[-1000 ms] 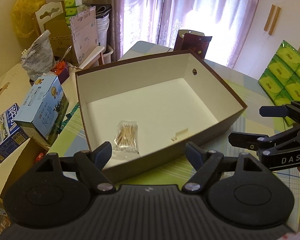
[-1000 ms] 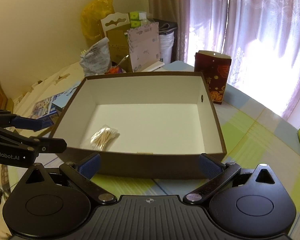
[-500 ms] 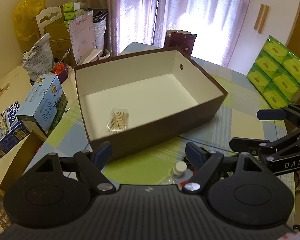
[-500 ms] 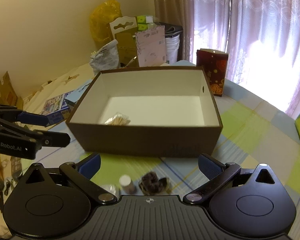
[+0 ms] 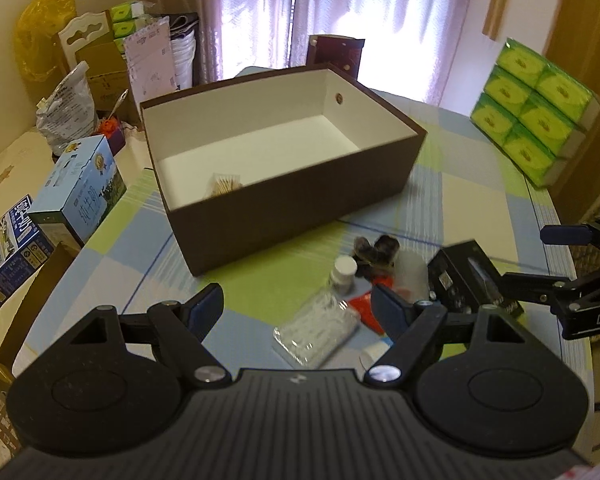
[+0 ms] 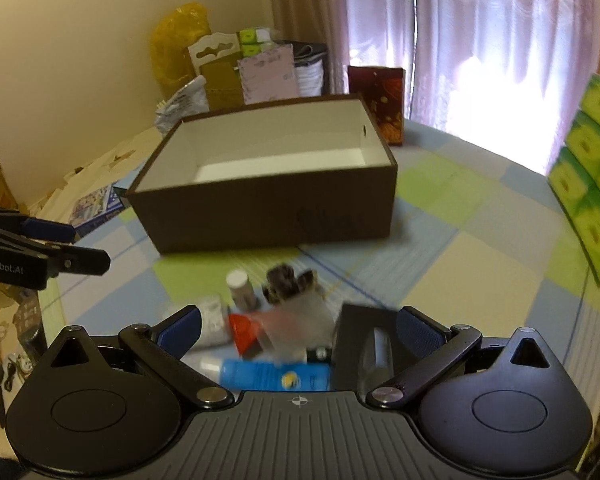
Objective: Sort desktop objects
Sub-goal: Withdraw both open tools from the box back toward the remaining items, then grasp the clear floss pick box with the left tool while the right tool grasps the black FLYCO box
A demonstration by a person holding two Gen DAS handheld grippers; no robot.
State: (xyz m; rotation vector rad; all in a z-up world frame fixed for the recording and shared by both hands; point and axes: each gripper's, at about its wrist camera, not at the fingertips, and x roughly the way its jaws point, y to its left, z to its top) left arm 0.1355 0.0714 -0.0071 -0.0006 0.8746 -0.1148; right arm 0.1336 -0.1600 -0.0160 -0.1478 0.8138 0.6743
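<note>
Brown box (image 5: 300, 200) sits mid-bench with only a swab packet (image 5: 225, 184) inside; both tongs, left (image 5: 298, 306) and right (image 6: 298, 326), gape empty over the pile, so drop onto the small white bottle (image 5: 343, 274) squarely.

Left wrist view: we look forward and down over the left gripper (image 5: 298, 306), from above the tabletop's (image 5: 460, 200) near edge, facing the brown box (image 5: 300, 204) from its left front corner.
Right wrist view: we sit lower, beside it, over the right gripper (image 6: 298, 330), facing the box's (image 6: 268, 212) long front wall.
Nearness: the small clutter (image 5: 352, 292) lies just beyond both sets of fingers.
Shared: we see box, clutter (image 6: 276, 320), curtains and green packs in both; each view catches the other gripper at its edge.
</note>
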